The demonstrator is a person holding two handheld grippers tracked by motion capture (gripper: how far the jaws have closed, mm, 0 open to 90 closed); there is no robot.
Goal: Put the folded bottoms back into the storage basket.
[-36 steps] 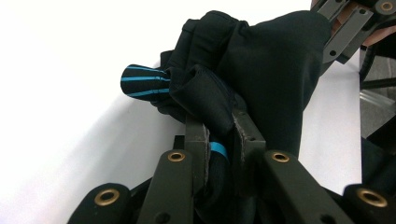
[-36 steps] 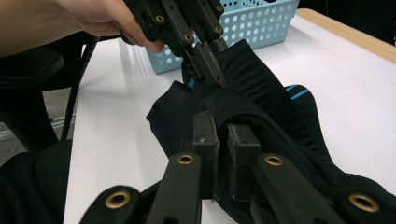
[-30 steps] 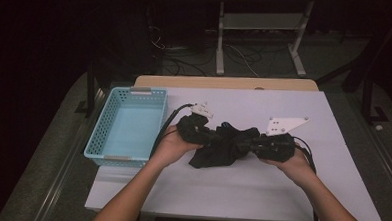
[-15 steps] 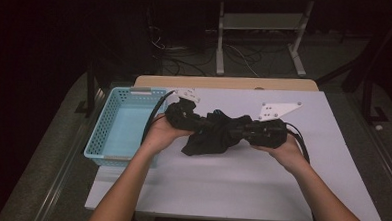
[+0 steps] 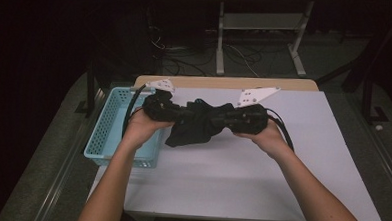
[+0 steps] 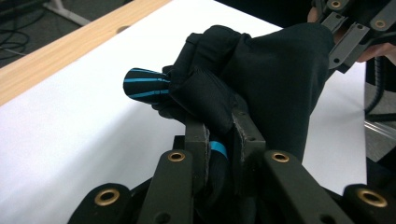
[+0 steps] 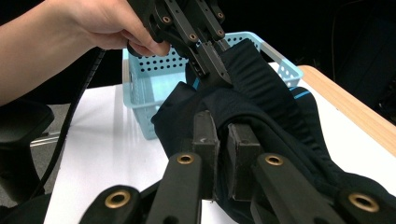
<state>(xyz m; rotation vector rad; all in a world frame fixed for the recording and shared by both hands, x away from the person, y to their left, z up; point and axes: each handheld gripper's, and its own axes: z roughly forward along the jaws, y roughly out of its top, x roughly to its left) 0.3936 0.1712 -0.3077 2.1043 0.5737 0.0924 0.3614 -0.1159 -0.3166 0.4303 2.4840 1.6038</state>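
While the white table (image 5: 281,184) and the blue basket (image 5: 108,121) sit as before, the black garment (image 5: 198,125) (blue-striped trim) has been lifted off the table and carried toward the basket since a second ago, likely for dropping in; the left gripper (image 6: 219,135) and right gripper (image 7: 223,140) each pinch its cloth

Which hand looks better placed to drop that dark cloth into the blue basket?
Probably the left: the left gripper sits right beside the basket, clamped on the dark cloth; the right gripper grips farther away.
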